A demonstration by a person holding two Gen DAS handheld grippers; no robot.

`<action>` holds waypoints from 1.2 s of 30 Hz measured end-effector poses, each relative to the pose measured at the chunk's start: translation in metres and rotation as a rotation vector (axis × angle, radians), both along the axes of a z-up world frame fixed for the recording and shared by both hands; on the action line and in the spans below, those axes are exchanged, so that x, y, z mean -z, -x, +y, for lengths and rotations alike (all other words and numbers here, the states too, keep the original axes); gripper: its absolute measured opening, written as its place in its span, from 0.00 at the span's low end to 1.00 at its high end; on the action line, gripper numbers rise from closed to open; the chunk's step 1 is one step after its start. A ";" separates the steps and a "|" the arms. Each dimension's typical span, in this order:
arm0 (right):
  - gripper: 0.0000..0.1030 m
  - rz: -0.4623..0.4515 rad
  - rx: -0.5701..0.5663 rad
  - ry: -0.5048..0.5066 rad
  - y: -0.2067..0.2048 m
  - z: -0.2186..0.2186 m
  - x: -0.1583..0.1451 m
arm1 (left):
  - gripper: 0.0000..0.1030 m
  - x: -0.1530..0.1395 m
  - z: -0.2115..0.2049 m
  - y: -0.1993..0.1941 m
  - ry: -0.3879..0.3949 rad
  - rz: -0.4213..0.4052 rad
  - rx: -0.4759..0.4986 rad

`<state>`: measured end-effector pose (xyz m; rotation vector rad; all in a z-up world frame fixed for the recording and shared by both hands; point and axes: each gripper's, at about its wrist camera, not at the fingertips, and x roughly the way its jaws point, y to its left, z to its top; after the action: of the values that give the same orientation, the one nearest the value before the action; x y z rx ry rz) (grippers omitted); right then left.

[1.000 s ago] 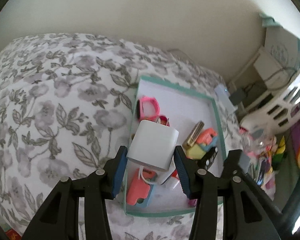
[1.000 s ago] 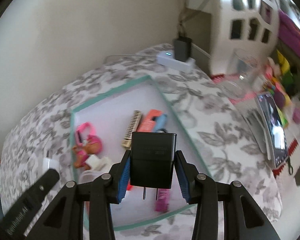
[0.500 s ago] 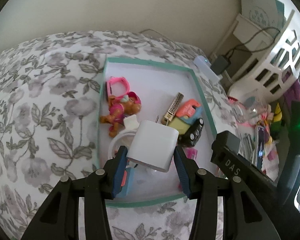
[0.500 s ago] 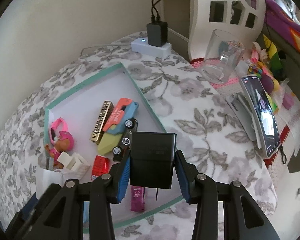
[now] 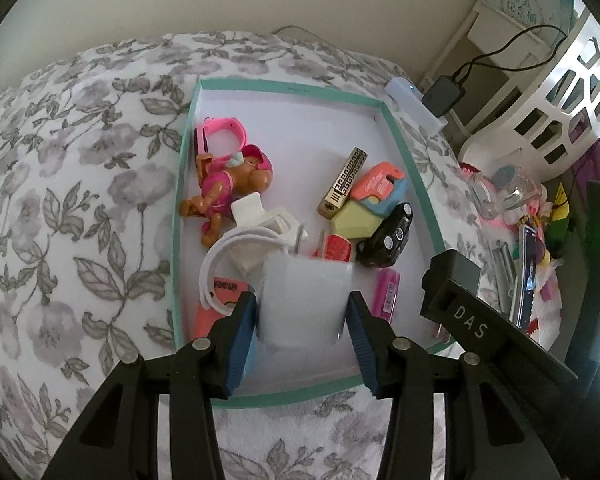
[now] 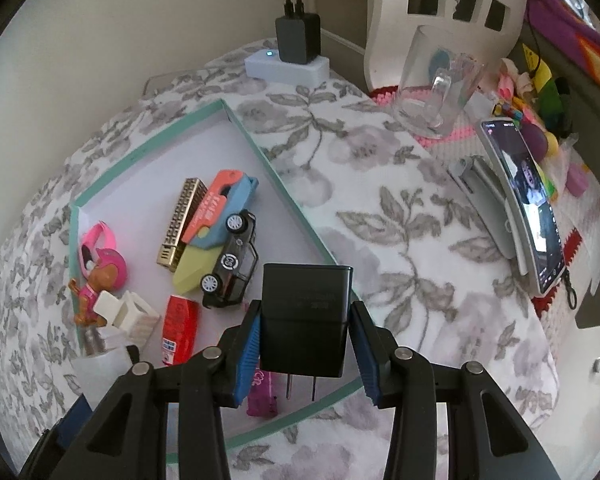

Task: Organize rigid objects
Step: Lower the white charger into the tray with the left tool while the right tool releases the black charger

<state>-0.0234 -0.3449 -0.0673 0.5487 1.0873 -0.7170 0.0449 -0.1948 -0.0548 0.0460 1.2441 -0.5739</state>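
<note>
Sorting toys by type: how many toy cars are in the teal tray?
1: the black toy car, by the teal tray's right wall, beside a yellow block. The white charger may hide more.

Between your left claw's (image 5: 302,322) blue pads sits a white cube charger (image 5: 305,300), its face blurred, above the near end of the teal-rimmed tray (image 5: 288,89). Your right claw (image 6: 304,346) clamps a black charger (image 6: 305,316) upright, two prongs pointing back toward you, over the tray's near right corner.
</note>
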 end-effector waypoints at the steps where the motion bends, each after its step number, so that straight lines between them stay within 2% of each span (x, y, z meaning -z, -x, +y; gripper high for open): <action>1: 0.45 0.006 -0.004 -0.002 -0.001 0.001 0.001 | 0.45 0.001 0.000 0.000 -0.003 0.002 -0.001; 7: 0.45 0.023 -0.015 -0.025 -0.002 0.002 0.008 | 0.45 0.007 0.002 -0.003 -0.008 0.033 -0.017; 18: 0.46 0.009 -0.004 -0.020 -0.002 0.001 0.005 | 0.46 0.001 0.003 -0.004 -0.008 0.016 -0.026; 21: 0.50 -0.008 -0.004 -0.008 -0.002 0.001 0.001 | 0.46 -0.001 0.005 -0.005 0.003 0.014 -0.030; 36: 0.50 -0.091 0.018 0.040 0.002 0.001 -0.017 | 0.46 -0.017 0.013 -0.008 0.045 -0.029 -0.062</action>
<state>-0.0254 -0.3435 -0.0499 0.5521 0.9828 -0.7216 0.0525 -0.1822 -0.0377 -0.0218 1.1999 -0.5456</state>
